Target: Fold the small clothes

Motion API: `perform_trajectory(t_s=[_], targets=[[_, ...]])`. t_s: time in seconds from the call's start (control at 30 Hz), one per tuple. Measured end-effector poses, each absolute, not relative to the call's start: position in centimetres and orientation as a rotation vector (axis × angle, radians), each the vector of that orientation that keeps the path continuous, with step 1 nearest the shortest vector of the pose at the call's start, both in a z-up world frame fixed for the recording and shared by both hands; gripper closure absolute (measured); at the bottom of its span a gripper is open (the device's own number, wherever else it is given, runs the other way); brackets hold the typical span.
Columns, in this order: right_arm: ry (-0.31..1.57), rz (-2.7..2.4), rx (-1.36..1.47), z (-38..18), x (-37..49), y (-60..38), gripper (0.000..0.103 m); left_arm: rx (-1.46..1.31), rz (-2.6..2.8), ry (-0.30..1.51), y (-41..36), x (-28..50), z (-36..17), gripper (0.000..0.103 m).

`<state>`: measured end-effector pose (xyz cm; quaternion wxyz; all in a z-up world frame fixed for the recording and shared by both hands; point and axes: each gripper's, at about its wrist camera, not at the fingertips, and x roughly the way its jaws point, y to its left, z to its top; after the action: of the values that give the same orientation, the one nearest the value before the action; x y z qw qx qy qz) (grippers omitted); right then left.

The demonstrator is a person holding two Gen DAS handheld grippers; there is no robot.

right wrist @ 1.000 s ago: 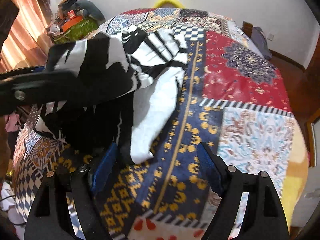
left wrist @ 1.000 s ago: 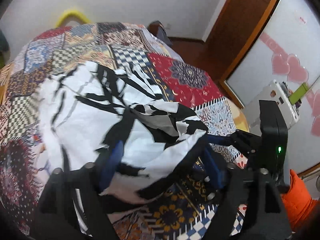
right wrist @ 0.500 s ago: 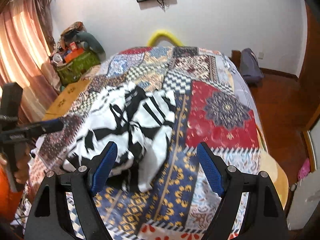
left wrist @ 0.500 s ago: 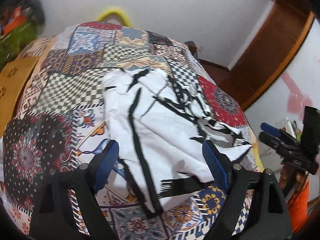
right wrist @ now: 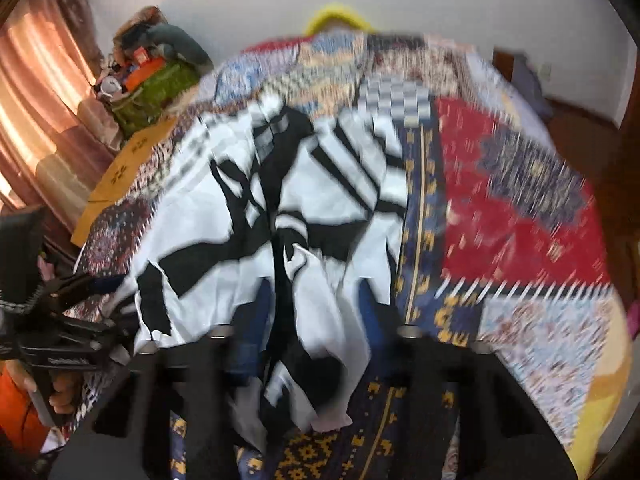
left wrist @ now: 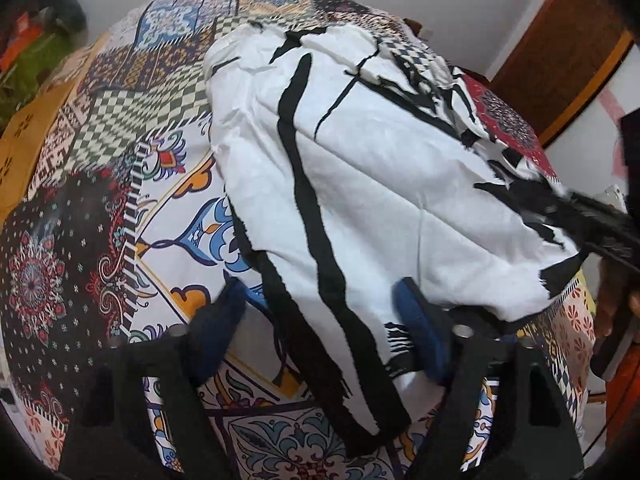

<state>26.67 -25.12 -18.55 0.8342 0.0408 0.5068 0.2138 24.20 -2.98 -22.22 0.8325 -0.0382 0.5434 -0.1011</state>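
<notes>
Black-and-white garment point(left wrist: 380, 184) spread on patchwork bed point(left wrist: 120, 184), long axis running away from both claws. Left claw point(left wrist: 320, 324) closing, near hem between pads. Right claw point(right wrist: 308, 316) closing on bunched near corner.

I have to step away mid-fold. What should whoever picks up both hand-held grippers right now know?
Left hand-held gripper: jaws closing around the near edge of the black-and-white garment; pads not yet pressing.
Right hand-held gripper: jaws closing on the bunched near edge of the same garment; the picture is blurred.
The garment lies roughly spread on the patchwork bedspread, still wrinkled.
Done: garment laid out, both near edges reached.
Left: secure both grips, make the fold, smooth it.
</notes>
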Motion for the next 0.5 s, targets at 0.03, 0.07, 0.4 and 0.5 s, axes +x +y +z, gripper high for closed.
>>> perform_trajectory(t_s=[0.03, 0.07, 0.4, 0.5], targets=[[1.08, 0.448, 0.079, -18.9, 26.4, -25.3, 0.087, -0.067, -0.214, 1.148, -3.1, 24.1, -22.2, 0.031], [1.081, 0.442, 0.072, -19.2, 26.1, -25.5, 0.087, -0.059, -0.213, 1.146, -3.4, 23.9, -22.2, 0.031], [1.101, 0.412, 0.07, -19.6, 23.5, -28.7, 0.076, -0.057, -0.194, 1.144, -2.5, 24.3, -22.1, 0.031], [1.067, 0.403, 0.065, -18.2, 24.0, -29.1, 0.061, -0.07, -0.196, 1.133, -1.4, 24.9, -21.5, 0.032]])
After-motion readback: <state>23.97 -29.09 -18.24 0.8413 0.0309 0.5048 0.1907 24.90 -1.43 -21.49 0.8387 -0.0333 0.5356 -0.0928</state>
